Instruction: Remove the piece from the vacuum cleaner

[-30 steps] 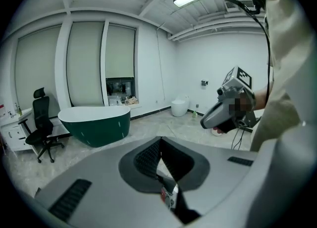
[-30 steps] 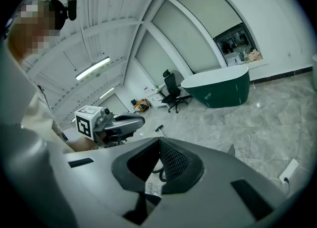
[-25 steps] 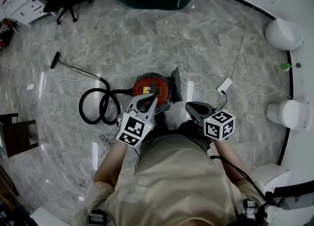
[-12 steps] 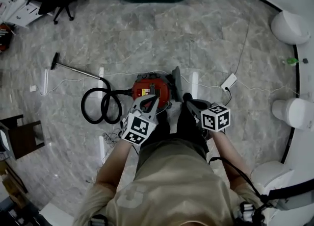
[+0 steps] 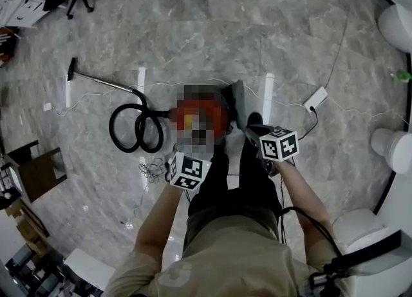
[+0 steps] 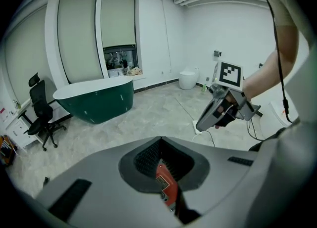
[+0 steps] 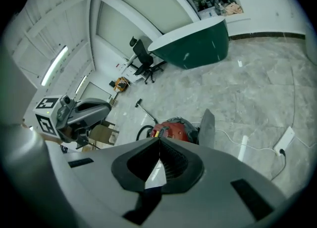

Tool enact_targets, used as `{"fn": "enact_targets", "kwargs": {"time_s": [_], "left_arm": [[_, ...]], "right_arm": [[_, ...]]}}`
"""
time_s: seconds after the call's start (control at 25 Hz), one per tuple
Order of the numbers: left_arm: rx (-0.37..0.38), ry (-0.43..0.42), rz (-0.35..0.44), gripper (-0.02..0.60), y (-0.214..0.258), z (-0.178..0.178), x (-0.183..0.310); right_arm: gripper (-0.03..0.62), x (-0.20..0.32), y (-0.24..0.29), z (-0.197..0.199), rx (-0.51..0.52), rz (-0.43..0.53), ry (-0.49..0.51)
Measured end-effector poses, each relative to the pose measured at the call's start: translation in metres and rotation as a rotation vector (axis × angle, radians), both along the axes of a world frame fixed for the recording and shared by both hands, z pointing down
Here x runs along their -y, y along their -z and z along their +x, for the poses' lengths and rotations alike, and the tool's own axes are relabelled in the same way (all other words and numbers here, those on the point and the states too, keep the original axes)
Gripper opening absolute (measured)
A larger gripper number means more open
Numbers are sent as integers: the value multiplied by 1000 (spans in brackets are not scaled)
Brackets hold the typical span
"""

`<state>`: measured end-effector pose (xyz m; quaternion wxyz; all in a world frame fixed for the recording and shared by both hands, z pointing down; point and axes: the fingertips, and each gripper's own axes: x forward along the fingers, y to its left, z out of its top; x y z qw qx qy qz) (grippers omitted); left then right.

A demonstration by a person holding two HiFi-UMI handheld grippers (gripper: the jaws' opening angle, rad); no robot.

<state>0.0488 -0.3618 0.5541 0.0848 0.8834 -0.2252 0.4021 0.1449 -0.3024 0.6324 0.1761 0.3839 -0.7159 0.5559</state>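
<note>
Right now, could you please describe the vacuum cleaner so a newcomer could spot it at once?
From the dark green bathtub, look across the marble floor. Mid-floor sits the vacuum cleaner: a round red canister, looped black hose on one side, grey flap raised on the other.

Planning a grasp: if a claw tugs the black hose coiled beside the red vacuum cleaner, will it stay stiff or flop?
Probably floppy: the hose lies in loose loops on the floor. It would likely uncoil before pulling the vacuum cleaner, and may drag the thin wand at its far end.
</note>
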Motion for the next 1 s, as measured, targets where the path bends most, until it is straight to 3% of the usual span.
{"fn": "enact_targets", "kwargs": {"time_s": [0.4, 0.56, 0.72, 0.8, 1.0], "left_arm": [[13, 60, -56, -8, -90, -5, 3], [-57, 102, -34, -8, -108, -6, 15], [-34, 114, -49, -7, -134, -16, 12], [-28, 112, -48, -6, -146, -17, 11], [-32, 120, -79, -6, -169, -17, 3]], "right_arm": [[3, 18, -111, 11, -37, -93, -17], [3, 30, -136, 8, -69, -41, 24], [8, 29, -160, 4, -137, -25, 40], [141, 28, -174, 4, -155, -34, 47], [239, 26, -210, 7, -224, -67, 67]]}}
